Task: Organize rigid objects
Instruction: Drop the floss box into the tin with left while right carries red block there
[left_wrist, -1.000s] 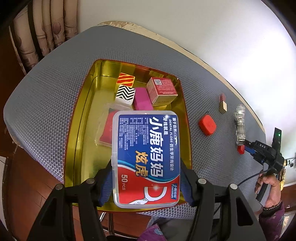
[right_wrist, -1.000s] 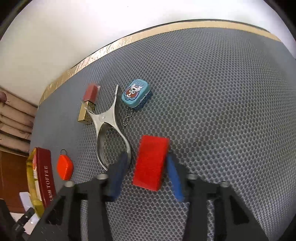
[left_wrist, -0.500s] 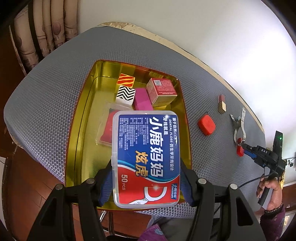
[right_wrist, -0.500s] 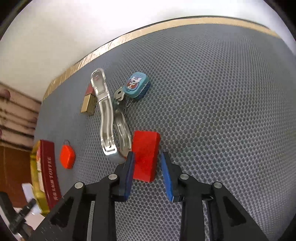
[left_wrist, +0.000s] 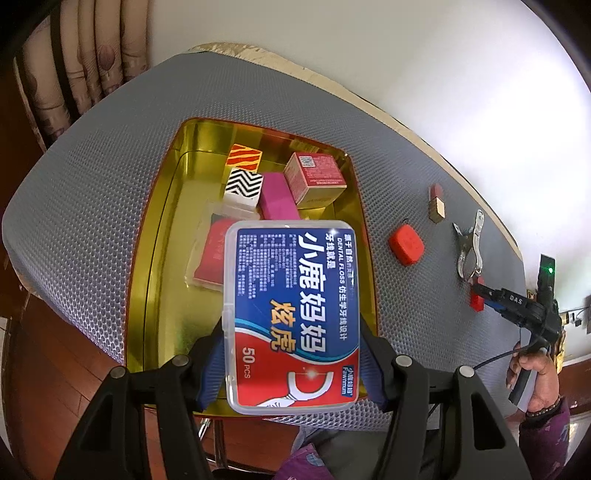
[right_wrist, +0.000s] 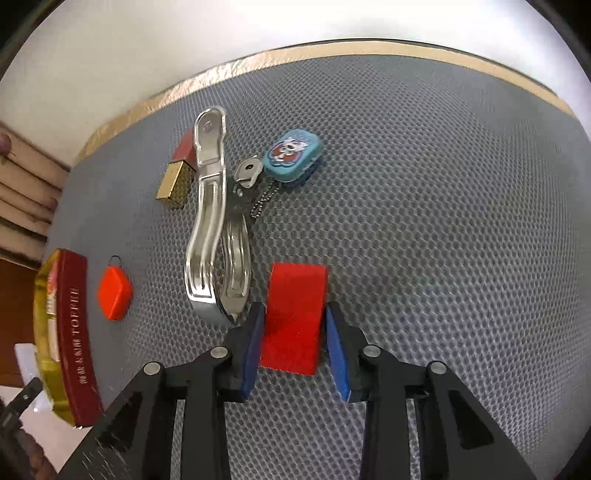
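My left gripper (left_wrist: 291, 363) is shut on a clear dental floss box (left_wrist: 291, 314) with a blue and red label, held above the near end of the gold tin tray (left_wrist: 162, 229). The tray holds a zebra block (left_wrist: 243, 184), an orange striped block (left_wrist: 245, 158), a magenta block (left_wrist: 277, 201), a red carton (left_wrist: 314, 177) and a red packet (left_wrist: 210, 258). My right gripper (right_wrist: 295, 336) is closed around a red block (right_wrist: 293, 317) on the grey mat; both pads touch its sides. It also shows in the left wrist view (left_wrist: 495, 299).
On the mat lie a metal clip (right_wrist: 218, 236) just left of the red block, a teal keychain (right_wrist: 291, 155), a red-gold lipstick (right_wrist: 177, 173) and an orange-red tag (right_wrist: 114, 291). The tin's red wall (right_wrist: 75, 332) is at far left. A wall bounds the table's far side.
My right gripper has closed from wide open onto the red block. The metal clip was nudged and turned beside it. My left gripper still holds the floss box in place.
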